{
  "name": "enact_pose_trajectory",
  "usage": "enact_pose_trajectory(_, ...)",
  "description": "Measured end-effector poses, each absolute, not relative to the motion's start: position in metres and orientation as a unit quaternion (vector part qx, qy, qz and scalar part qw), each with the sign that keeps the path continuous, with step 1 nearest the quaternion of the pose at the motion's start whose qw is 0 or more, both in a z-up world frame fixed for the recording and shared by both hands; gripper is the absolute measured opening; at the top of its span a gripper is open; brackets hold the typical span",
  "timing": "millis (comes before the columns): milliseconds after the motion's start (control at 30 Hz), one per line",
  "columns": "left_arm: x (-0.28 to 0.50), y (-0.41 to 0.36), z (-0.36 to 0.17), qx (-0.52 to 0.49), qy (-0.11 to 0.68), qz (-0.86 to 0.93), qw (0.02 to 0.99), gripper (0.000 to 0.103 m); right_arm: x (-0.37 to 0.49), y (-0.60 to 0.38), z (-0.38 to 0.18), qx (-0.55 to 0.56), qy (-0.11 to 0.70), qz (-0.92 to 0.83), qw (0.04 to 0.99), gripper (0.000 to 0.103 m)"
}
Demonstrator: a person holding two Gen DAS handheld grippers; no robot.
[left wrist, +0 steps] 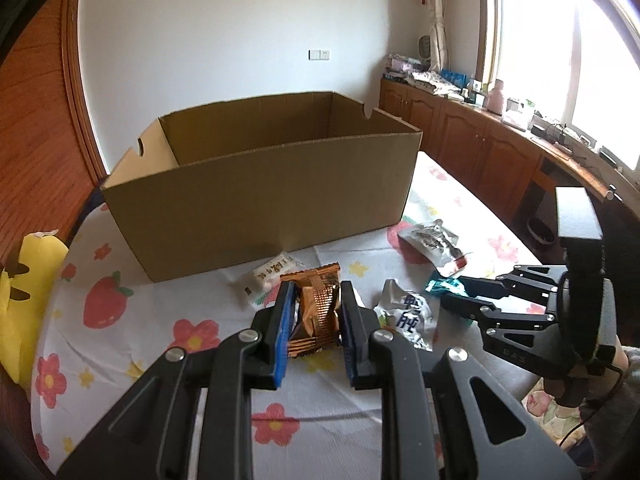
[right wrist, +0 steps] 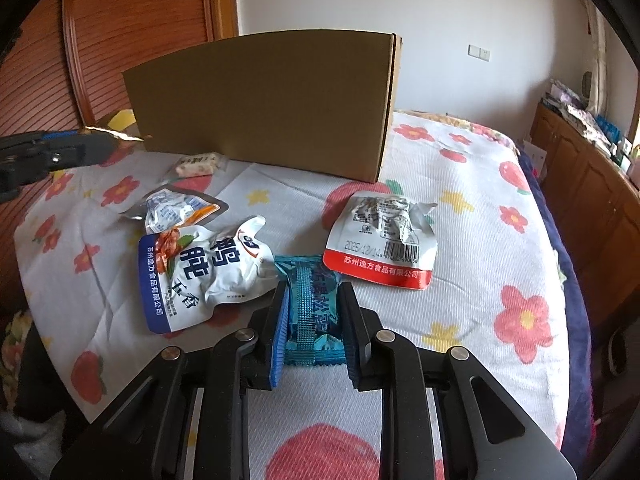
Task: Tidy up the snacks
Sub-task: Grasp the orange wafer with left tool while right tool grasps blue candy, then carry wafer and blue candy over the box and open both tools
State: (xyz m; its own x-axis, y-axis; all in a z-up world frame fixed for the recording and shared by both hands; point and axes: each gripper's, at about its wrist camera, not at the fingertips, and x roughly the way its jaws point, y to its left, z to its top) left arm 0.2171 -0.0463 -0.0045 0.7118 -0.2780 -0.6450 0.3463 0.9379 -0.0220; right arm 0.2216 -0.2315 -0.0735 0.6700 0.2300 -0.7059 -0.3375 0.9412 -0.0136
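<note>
The left gripper is clenched on a copper-orange foil packet, held clear of the bedcover in front of the open cardboard box; the right gripper is clamped on a teal wrapped snack low over the flowered bedcover. The box's near wall stands tall, so a packet carried too low could likely catch its rim and slip from the pads; crinkly foil may also slide out. The big white-and-blue pouch reads "鸭肫" and "五香"; the red-edged pouch shows a barcode, "2025/12/14" and "苏州逸方食品有限公司". The small white candy by the box has writing too small to read.
</note>
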Motion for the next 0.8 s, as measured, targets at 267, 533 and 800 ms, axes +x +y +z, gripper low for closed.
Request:
enact_pose_trajectory(267, 0.201, -0.041, 0.006, 0.048, 0.322, -0.173, 0.93, 0.019, 0.206, -0.243, -0.059, -0.035, 0.371, 0.165, 0.913, 0.022)
enact_pose_trajectory(533, 0.191, -0.039, 0.014, 0.045, 0.31, -0.176, 0.933, 0.019, 0.171, -0.237, -0.024, -0.038, 0.332, 0.168, 0.927, 0.022)
enact_pose_trajectory(800, 0.175, -0.034, 0.029, 0.043, 0.293, -0.171, 0.94, 0.02, 0.148, -0.228, 0.004, -0.045, 0.308, 0.171, 0.935, 0.022)
